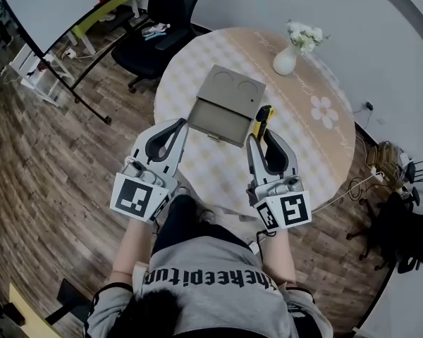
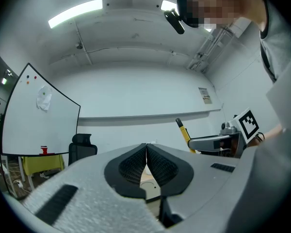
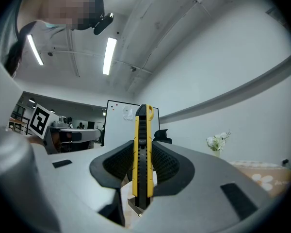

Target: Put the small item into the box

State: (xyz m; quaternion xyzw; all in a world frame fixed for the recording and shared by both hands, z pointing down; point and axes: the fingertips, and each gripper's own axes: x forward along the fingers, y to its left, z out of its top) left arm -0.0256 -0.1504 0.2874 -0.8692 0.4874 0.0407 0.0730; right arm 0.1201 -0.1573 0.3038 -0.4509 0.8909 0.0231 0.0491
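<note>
A yellow and black utility knife (image 3: 142, 154) stands upright between the pads of my right gripper (image 3: 141, 147), which is shut on it. In the head view the utility knife (image 1: 262, 119) sticks out past my right gripper (image 1: 259, 138), just right of the open grey box (image 1: 227, 105) on the round table (image 1: 324, 146). My left gripper (image 1: 182, 124) hovers at the box's left front corner. Its jaws meet with nothing between them in the left gripper view (image 2: 146, 152), where the knife (image 2: 184, 131) shows at the right.
A white vase with flowers (image 1: 293, 48) stands at the table's far right. A black office chair (image 1: 155, 34) sits behind the table, and a whiteboard (image 1: 56, 5) stands at the back left. Cables and a stand (image 1: 395, 182) lie on the wood floor at the right.
</note>
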